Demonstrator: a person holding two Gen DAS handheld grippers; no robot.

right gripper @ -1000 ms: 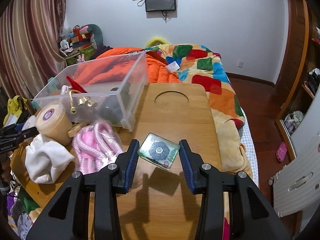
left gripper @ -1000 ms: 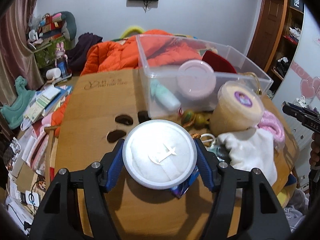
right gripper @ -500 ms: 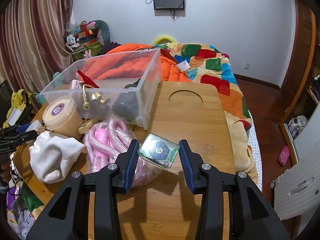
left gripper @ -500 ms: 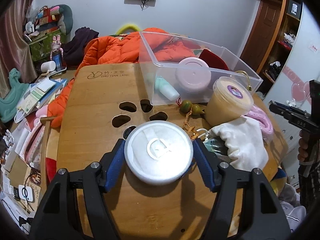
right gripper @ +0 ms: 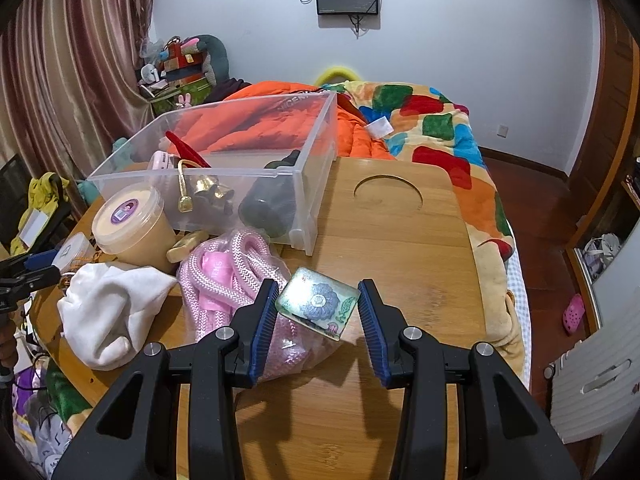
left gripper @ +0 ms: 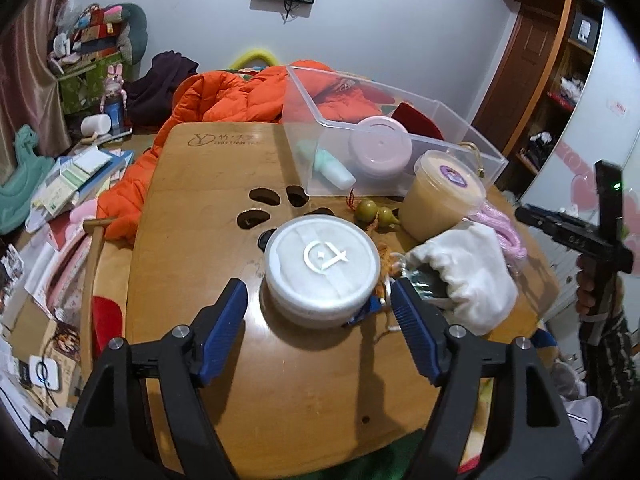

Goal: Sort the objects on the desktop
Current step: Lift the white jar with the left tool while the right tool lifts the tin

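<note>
A round white lidded container (left gripper: 322, 272) rests on the wooden table (left gripper: 208, 184). My left gripper (left gripper: 318, 292) has its jaws opening around it, and both blue pads stand clear of its sides. In the right wrist view my right gripper (right gripper: 318, 286) is shut on a small square tin with a blue flower (right gripper: 318, 302). It holds the tin tilted above a bag of pink rope (right gripper: 224, 276). The clear plastic bin (left gripper: 304, 92) (right gripper: 316, 152) stands at the back of the table and holds a pink-lidded jar (left gripper: 380, 146) and a mint bottle (left gripper: 334, 166).
In front of the bin stands a yellow tub with a purple label (left gripper: 440, 196) (right gripper: 128, 220). Two small gourds (left gripper: 376, 214) and a white cloth (left gripper: 468, 276) (right gripper: 108, 308) lie beside the container. An orange jacket (left gripper: 224, 96) lies behind the table. Books and clutter (left gripper: 68, 184) fill the left.
My left gripper has set the white container down on the table, let go of it and drawn back a little. The right gripper keeps its hold on the flowered tin.
</note>
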